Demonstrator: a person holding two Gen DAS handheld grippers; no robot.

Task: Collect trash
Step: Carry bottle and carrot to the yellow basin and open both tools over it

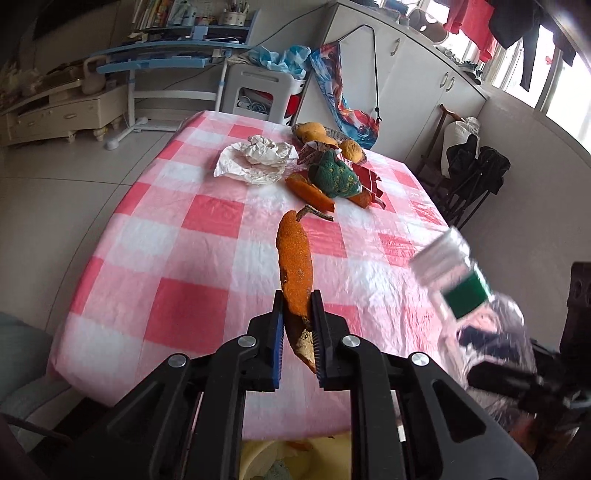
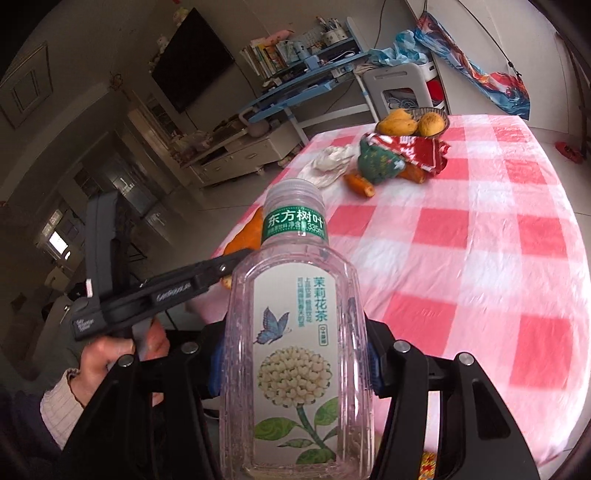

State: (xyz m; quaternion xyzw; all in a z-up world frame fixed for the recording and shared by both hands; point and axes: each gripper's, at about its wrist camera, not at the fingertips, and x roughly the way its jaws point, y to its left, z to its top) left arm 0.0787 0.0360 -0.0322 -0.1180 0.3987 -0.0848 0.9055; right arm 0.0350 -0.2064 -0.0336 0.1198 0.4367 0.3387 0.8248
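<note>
Pink-checked tablecloth (image 1: 207, 258); mangoes in bowl (image 2: 413, 123) at far edge; blue desk (image 1: 155, 61), white cabinets (image 1: 417, 74) behind.

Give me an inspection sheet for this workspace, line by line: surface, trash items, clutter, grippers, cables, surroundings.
Surface: table under a pink-and-white checked cloth.
Job's things: orange peel and empty tea bottle both held; crumpled paper, more peel pieces and a red wrapper lie on the cloth.
Clutter: green knitted item; fruit bowl at the far edge.
Grippers: left gripper shut on the peel; right gripper shut on the bottle.
Cables: white cords in the storage unit beyond the table.
Surroundings: blue desk, white cabinets, hanging clothes.
</note>
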